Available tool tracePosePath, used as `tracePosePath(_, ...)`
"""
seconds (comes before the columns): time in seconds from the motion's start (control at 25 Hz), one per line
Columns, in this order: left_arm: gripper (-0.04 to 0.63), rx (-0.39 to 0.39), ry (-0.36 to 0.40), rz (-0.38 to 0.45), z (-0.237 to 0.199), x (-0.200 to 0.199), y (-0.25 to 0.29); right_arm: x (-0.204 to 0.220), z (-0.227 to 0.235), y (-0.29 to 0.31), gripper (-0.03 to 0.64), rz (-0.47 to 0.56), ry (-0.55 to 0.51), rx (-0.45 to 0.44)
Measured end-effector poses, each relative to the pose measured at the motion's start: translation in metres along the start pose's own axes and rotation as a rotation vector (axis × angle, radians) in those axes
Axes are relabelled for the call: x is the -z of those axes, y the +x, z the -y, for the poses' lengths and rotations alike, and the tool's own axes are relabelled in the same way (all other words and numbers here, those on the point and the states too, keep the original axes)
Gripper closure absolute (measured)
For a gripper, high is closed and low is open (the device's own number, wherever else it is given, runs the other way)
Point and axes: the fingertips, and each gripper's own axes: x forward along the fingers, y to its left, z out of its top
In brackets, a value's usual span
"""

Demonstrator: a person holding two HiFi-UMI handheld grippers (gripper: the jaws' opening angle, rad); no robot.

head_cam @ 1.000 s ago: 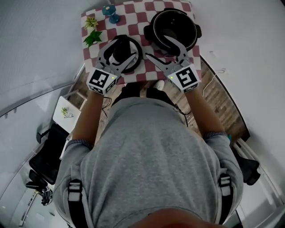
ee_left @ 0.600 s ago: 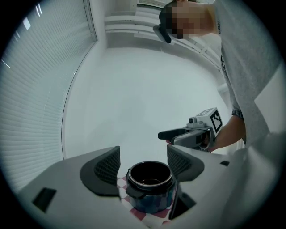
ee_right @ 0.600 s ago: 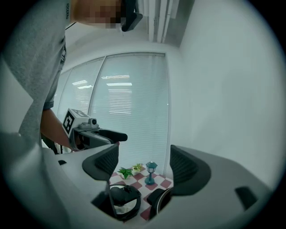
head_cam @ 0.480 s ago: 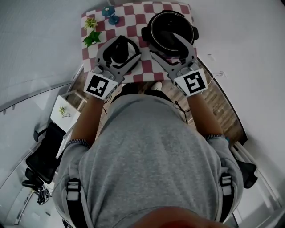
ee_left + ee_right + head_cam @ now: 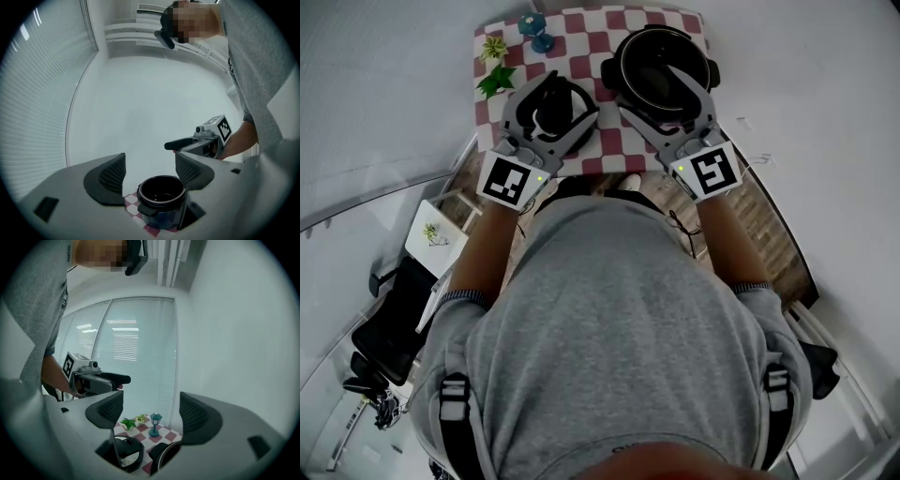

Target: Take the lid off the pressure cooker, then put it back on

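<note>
1. Overhead, the round black pressure cooker [image 5: 661, 66] is seen uncovered at the upper right of a red-and-white checked cloth [image 5: 586, 42], its glossy rim showing.
2. The domed dark lid [image 5: 551, 111] is laid on the cloth just left of the pot.
3. The left gripper [image 5: 150, 171] is held with its ribbed dark pads spread wide, and nothing is clasped.
4. The right gripper [image 5: 152, 411] is likewise spread and empty.
5. A teal lantern [image 5: 154, 423] and leafy green sprigs [image 5: 127, 422] are set at the cloth's upper left.

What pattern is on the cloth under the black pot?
The fabric tablecloth is red-and-white checked; the head view shows it best.
</note>
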Motion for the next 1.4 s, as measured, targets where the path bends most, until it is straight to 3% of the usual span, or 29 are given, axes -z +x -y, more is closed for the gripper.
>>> tracePosePath(0.24,0.251,0.005,0.037,-0.039,-0.003,0.011,-0.005,0.008,-0.006,0.006,0.225,-0.037,-0.013,-0.024)
tracePosePath(0.36,0.252,0.016,0.055,-0.086,-0.008,0.029,-0.012,0.03,-0.018,0.013,0.224,-0.123,-0.032,-0.088)
tracePosePath(0.76,0.251,0.17,0.156,-0.392,-0.023,0.122,-0.045,0.098,-0.084,0.059,0.229,-0.4,-0.074,-0.359)
tracePosePath(1.12,0.25,0.273,0.188,-0.59,-0.043,0.209,-0.075,0.171,-0.126,0.095,0.23,-0.554,-0.089,-0.459)
tracePosePath(1.4,0.25,0.358,0.168,-0.741,-0.05,0.274,-0.09,0.227,-0.14,0.121,0.245,-0.663,-0.138,-0.499)
